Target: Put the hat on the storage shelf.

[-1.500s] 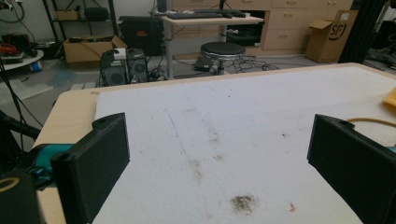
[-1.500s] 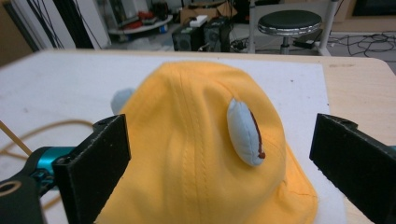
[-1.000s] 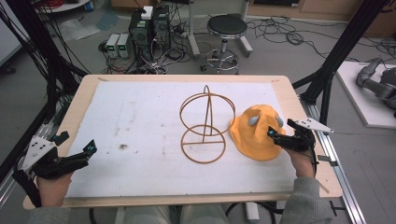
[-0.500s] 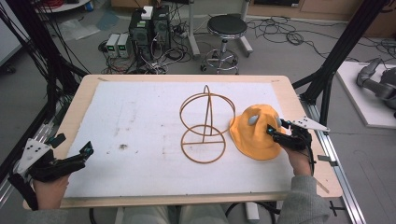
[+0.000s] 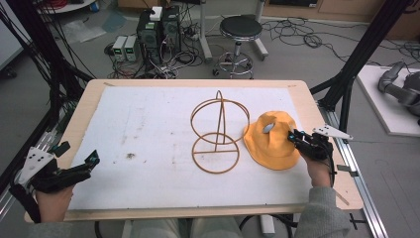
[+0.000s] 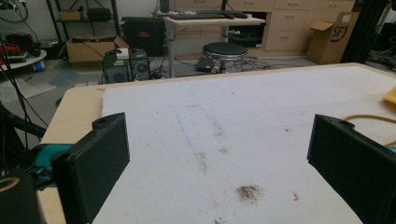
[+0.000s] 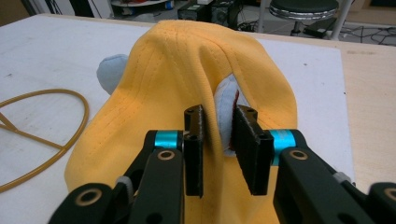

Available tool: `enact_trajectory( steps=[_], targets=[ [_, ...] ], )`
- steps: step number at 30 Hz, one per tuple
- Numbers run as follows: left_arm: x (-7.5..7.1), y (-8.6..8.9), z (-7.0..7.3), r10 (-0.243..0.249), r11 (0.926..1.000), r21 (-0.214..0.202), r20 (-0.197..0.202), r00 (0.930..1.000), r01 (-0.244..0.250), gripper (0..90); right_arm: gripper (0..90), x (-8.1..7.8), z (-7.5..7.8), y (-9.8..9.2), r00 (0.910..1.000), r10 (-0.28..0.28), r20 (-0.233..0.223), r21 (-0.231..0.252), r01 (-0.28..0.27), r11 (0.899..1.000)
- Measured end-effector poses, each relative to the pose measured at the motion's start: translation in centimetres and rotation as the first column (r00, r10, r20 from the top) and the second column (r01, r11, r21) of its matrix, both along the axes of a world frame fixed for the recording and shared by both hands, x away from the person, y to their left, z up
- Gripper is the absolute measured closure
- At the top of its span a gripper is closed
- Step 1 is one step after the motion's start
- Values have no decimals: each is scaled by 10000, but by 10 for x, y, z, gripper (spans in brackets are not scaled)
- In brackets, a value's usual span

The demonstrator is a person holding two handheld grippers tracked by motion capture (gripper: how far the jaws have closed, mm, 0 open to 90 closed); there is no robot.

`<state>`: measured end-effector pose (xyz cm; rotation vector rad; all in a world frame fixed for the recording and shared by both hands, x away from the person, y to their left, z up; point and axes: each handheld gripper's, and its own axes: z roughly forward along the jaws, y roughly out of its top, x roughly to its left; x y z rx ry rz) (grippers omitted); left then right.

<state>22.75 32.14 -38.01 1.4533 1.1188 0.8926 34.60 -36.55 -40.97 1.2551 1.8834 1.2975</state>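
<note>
A yellow cloth hat (image 5: 270, 144) with pale grey ears lies on the white mat, right of a tan wire stand (image 5: 216, 144) made of two hoops. My right gripper (image 5: 293, 138) is at the hat's right edge. Its jaws have just been closing, and in the right gripper view they pinch a raised fold of the hat (image 7: 187, 70) beside a grey ear; the right gripper (image 7: 219, 116) is shut on that fold. My left gripper (image 5: 78, 152) rests at the table's near left corner, open with nothing between its jaws (image 6: 220, 123).
The white mat (image 5: 148, 119) covers most of the wooden table (image 5: 79, 119); a small dark stain (image 5: 130, 155) marks its near left part. Black frame posts stand at both sides. A stool (image 5: 240, 29) and computer boxes (image 5: 158, 29) sit on the floor beyond.
The right gripper's jaws have closed from wide apart onto a fold of the hat, bunching the cloth. Both hands stay in place.
</note>
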Motion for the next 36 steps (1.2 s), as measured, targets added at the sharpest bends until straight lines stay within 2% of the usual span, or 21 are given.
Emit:
enact_trajectory(
  steps=[5,9,13,15,18,23,26,28,29,33,34,36],
  targets=[
    [0,0,0,-22,10000,-18,1,10000,22,61,791,0,0,0,9997,-33,-228,86,35,10000],
    [0,0,0,-29,10000,-23,10,10000,29,61,810,-1,-1,-1,9991,-91,-408,409,107,9991],
    [0,0,0,-17,10000,-14,-6,10000,17,61,828,-1,0,-2,9992,-137,-365,558,157,9983],
    [0,0,0,-2,10000,1,4,10000,2,61,839,-3,1,-1,9996,-239,-142,410,245,9989],
    [-1,0,0,39,10000,-3,-10,10000,-39,61,841,-4,2,-1,9994,-335,-38,387,336,9987],
    [-1,0,1,75,10000,-4,-26,10000,-75,61,844,-10,8,-5,9966,-618,539,557,588,9967],
    [-1,0,1,60,10000,27,-38,10000,-60,61,845,-14,13,-6,9931,-748,903,853,671,9941],
    [-1,0,1,134,9999,81,-52,9999,-134,61,845,-15,15,-6,9926,-755,948,959,664,9932],
    [0,-1,1,190,9998,92,-81,9998,-189,61,845,-16,19,-7,9916,-631,1127,1320,480,9901],
    [-1,-1,2,353,9993,114,-75,9994,-352,75,845,-19,24,-7,9877,-565,1461,1609,326,9864],
    [-1,-1,2,386,9992,74,-35,9992,-386,136,845,-22,30,-5,9838,-571,1702,1724,274,9847],
    [-1,-1,3,414,9991,105,13,9991,-415,154,846,-23,33,-5,9817,-546,1824,1765,219,9841]
  ],
)
